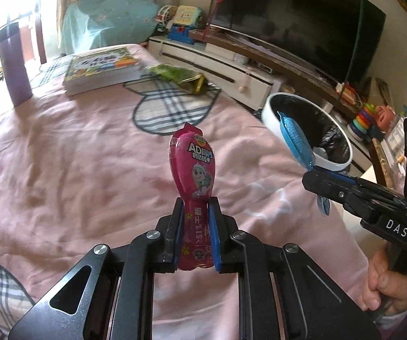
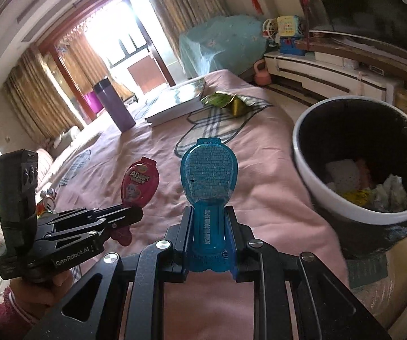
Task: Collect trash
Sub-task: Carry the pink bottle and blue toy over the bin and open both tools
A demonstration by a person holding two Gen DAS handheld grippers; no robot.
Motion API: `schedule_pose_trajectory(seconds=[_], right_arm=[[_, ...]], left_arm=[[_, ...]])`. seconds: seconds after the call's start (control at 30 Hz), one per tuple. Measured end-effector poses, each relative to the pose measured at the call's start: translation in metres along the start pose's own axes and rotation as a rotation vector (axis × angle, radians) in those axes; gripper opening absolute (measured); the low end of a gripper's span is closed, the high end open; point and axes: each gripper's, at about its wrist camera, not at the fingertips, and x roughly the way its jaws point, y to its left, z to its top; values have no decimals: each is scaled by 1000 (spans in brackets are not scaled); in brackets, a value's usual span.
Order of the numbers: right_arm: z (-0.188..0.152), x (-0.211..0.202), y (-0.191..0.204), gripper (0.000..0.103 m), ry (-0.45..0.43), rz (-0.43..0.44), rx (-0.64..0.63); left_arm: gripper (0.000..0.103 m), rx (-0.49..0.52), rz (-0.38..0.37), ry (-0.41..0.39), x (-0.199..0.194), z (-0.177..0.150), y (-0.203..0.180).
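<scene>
While both wrappers are held above the pink bedspread (image 1: 61,155), pink wrapper (image 1: 193,170) clamped in left gripper (image 1: 195,226), blue wrapper (image 2: 207,170) pinched by right gripper (image 2: 207,238), bin (image 2: 305,153) near right.

purple tumbler (image 2: 114,105), book stack (image 1: 101,68), television (image 1: 296,19)

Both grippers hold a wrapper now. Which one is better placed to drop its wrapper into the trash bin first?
The right gripper. Its blue wrapper is closer to the trash bin, while the left gripper with the pink wrapper is farther over the bed.
</scene>
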Motion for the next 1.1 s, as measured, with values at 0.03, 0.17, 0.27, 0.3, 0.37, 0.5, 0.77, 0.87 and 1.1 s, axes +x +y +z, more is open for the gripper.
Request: schedule_pose_trajectory(seconds=[0.03,0.17,0.27,0.3,0.37,0.5,0.77,0.87,1.1], right_arm=[[0,-4,-3,20,-8,0,7],[0,-15,-14,20,-31,-4,26],[0,-24,-22,20,-45,-12,38],[1,-26,-26,20,-50,-15,43],[2,-32,-33,20,-59,-25,54],[4,-43,-46,20,-80,-50,73],[9,-61,-69,20,-115,-90,103],[11,-63,-75,20,-122,-94,111],[11,-67,-82,20,-130,-94,123]], left_arm=[[14,5,-2,0,0,1,-3],[14,36,-9,3,1,5,-22],[14,63,-17,2,2,10,-38],[13,72,-21,2,3,12,-44],[12,87,-26,2,5,15,-53],[9,115,-40,7,9,22,-70],[3,164,-64,4,17,33,-98],[3,174,-69,-3,17,35,-103],[3,170,-80,-2,19,40,-104]])
